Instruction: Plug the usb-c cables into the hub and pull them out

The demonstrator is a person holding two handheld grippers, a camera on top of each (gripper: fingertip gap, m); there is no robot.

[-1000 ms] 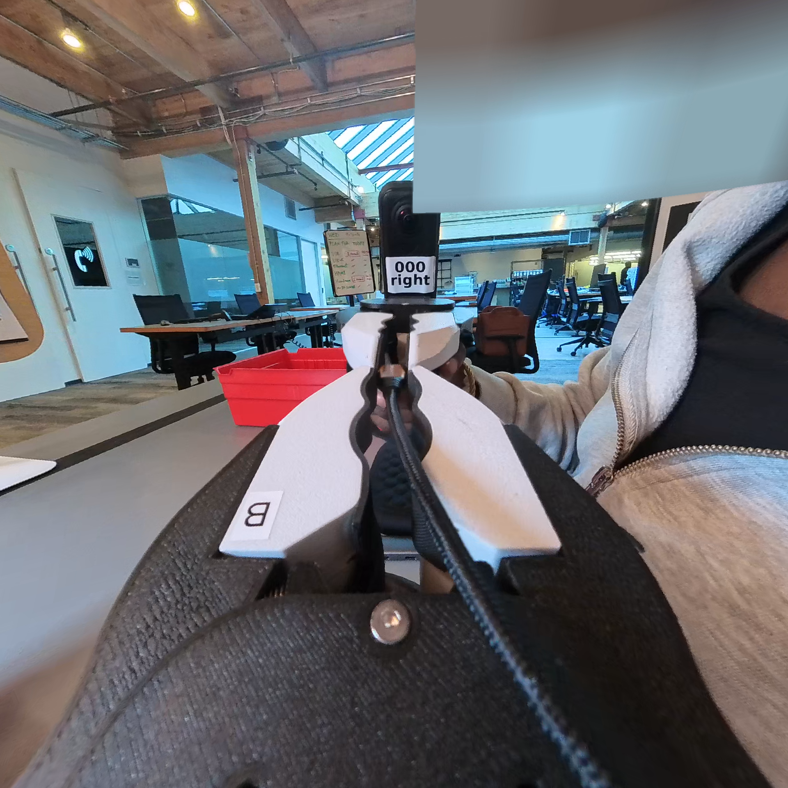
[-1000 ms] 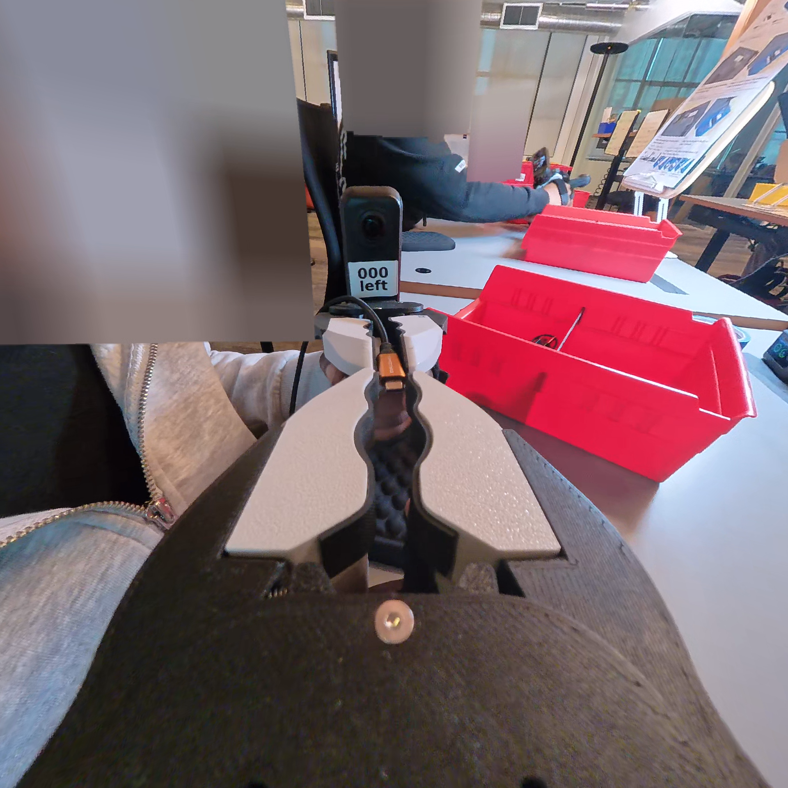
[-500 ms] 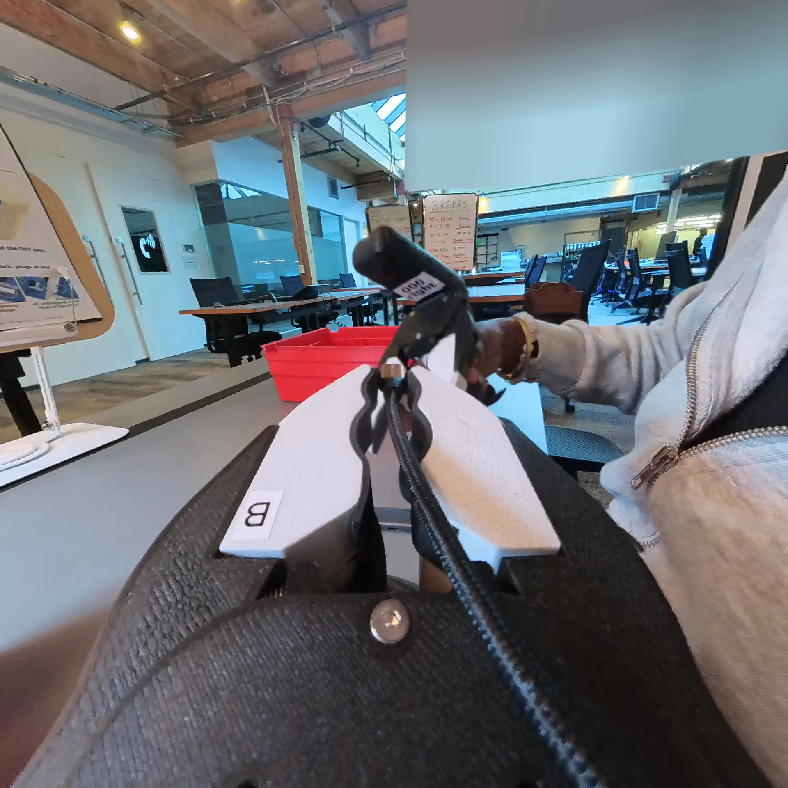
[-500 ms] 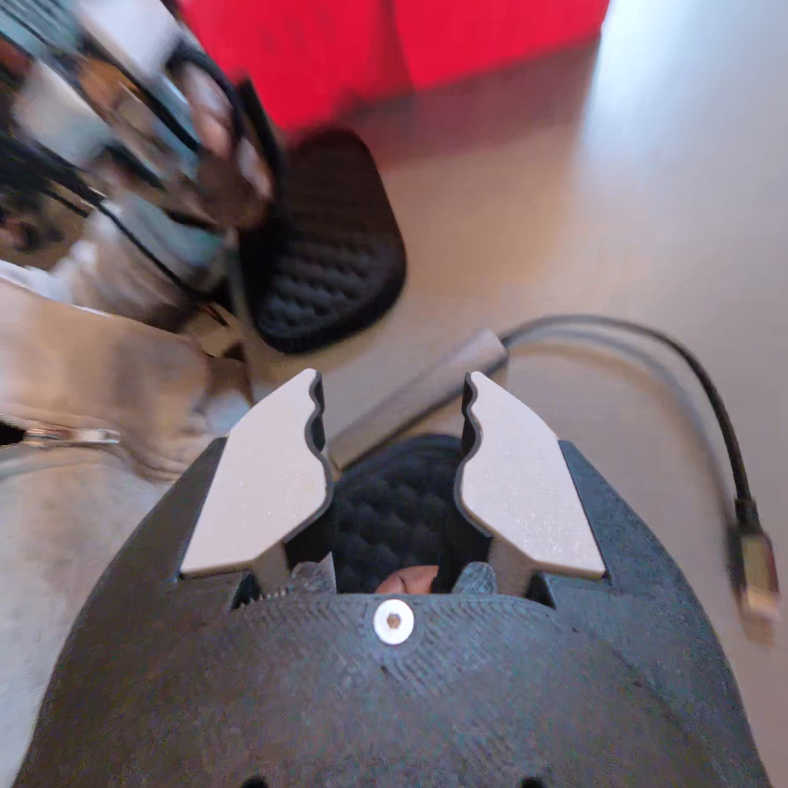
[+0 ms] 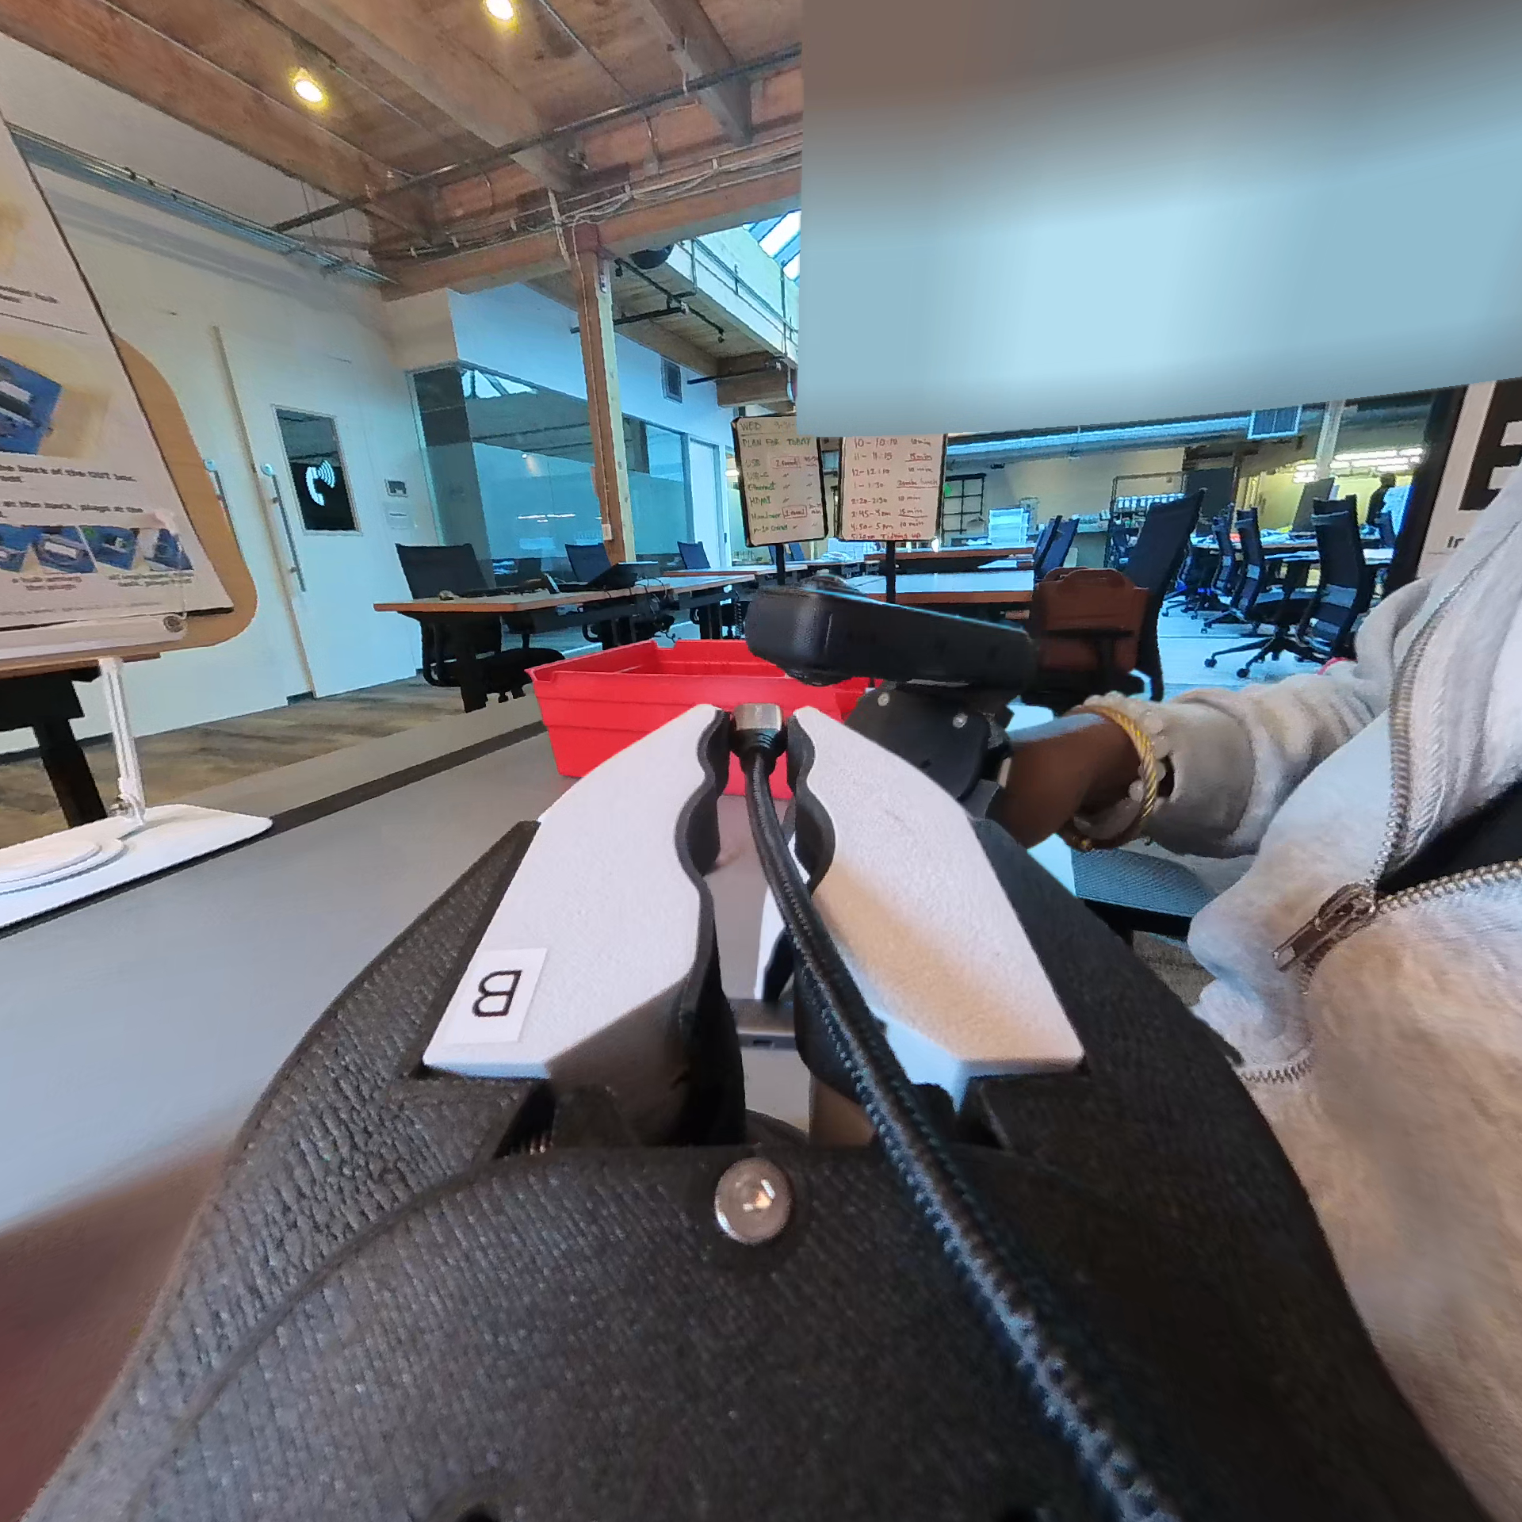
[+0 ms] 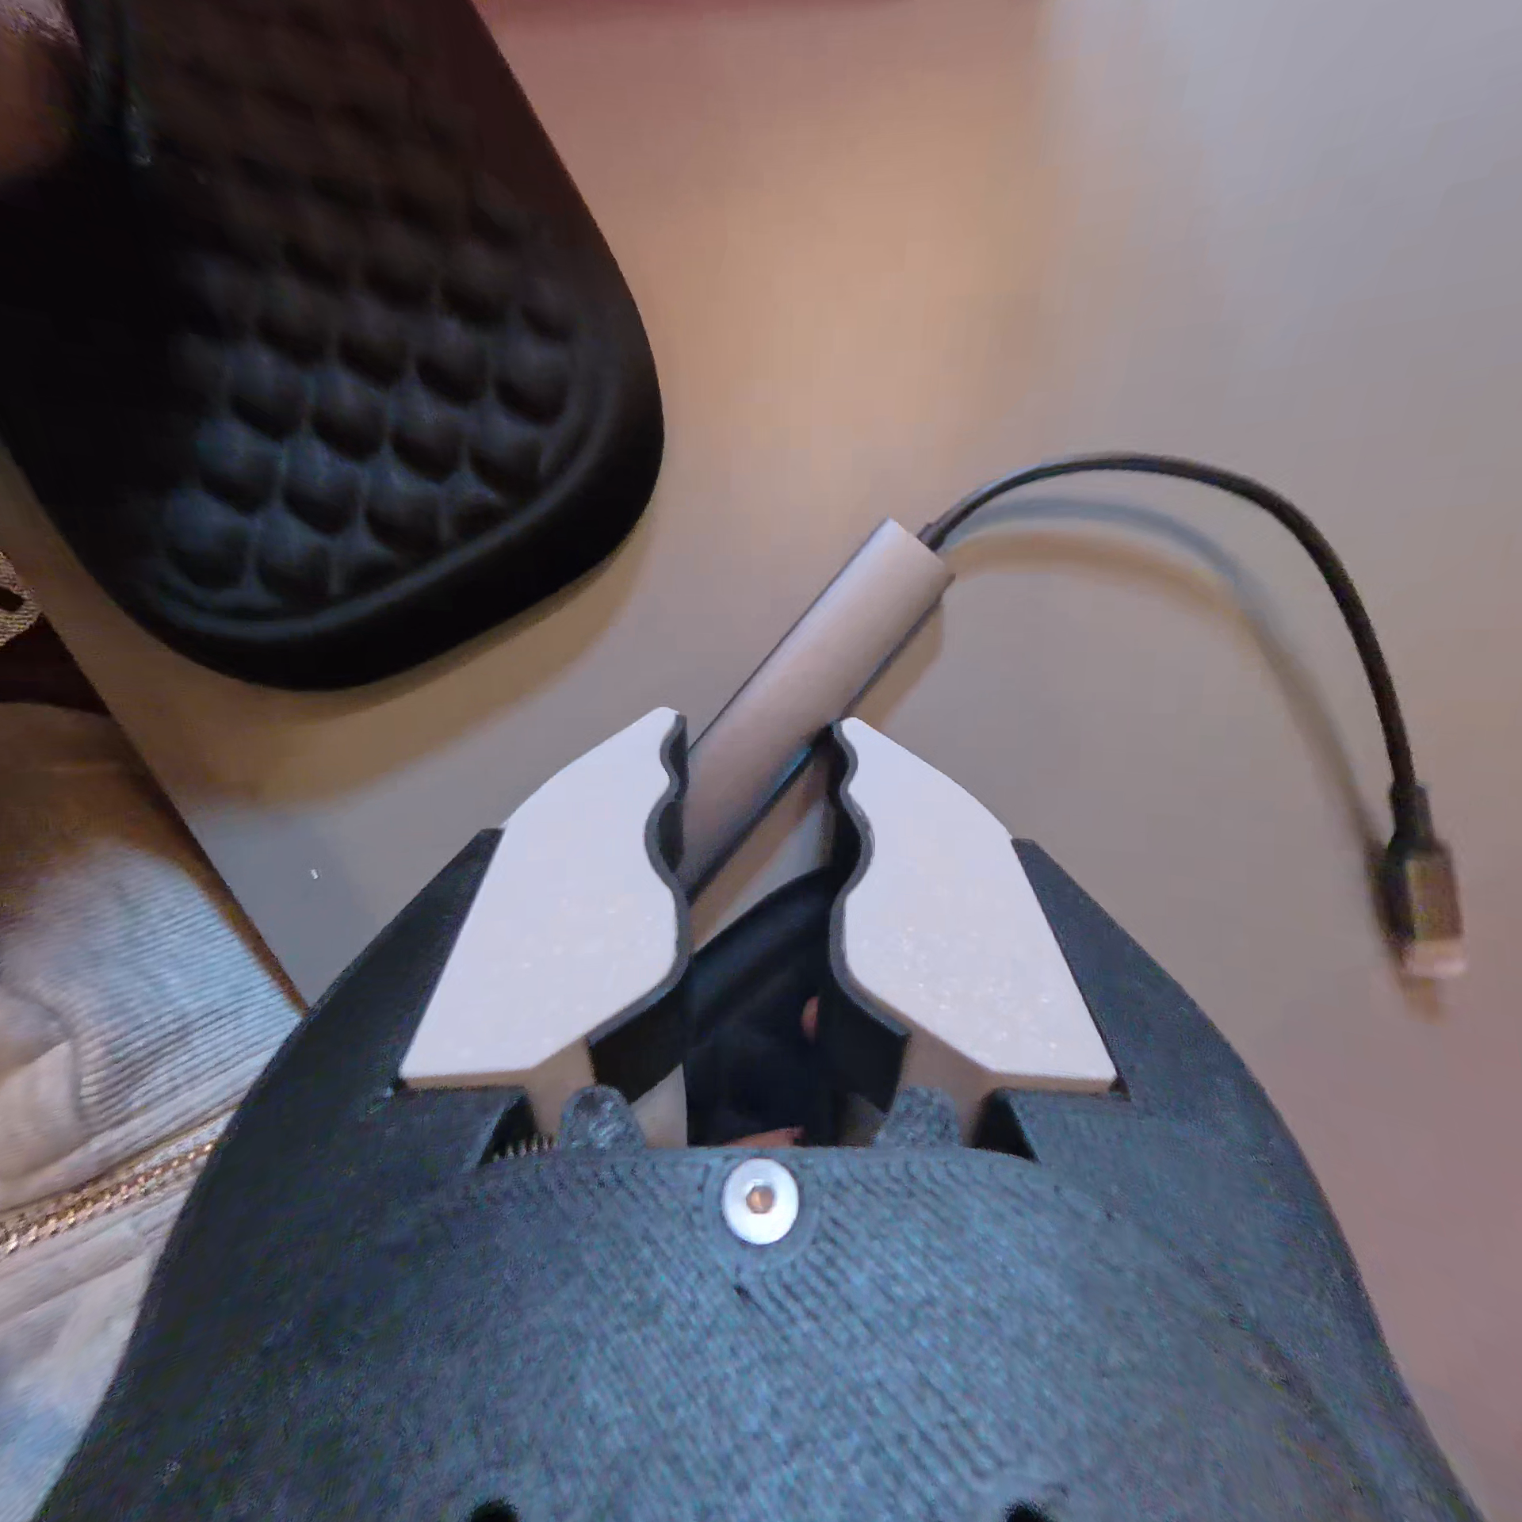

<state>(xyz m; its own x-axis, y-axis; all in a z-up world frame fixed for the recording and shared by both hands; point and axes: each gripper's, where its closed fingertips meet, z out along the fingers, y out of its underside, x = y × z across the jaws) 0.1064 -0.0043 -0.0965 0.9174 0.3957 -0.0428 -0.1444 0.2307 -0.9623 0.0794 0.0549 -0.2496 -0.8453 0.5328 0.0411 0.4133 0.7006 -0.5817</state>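
My left gripper (image 5: 753, 718) is shut on a black braided usb-c cable (image 5: 792, 873), with its metal plug (image 5: 753, 725) sticking out at the fingertips, held above the grey table (image 5: 247, 947). My right gripper (image 6: 758, 733) points down at the table and is closed on the slim grey hub (image 6: 824, 626), which lies slanted between its fingers. The hub's own short black cable (image 6: 1285, 511) curves right to a loose plug (image 6: 1425, 914). The right gripper (image 5: 889, 651) also shows in the left wrist view, just beyond the plug.
A black padded wrist rest (image 6: 329, 371) lies on the table (image 6: 1071, 247) left of the hub. A red bin (image 5: 659, 700) stands behind the grippers. A sign stand (image 5: 99, 840) is at far left. The person's grey hoodie (image 5: 1359, 1029) is close on the right. Tip to tip, the grippers are about 15 centimetres apart.
The right gripper turned away from the left one, opened, dropped over the table and closed around the hub. The left gripper kept hold of its cable and turned slightly left.
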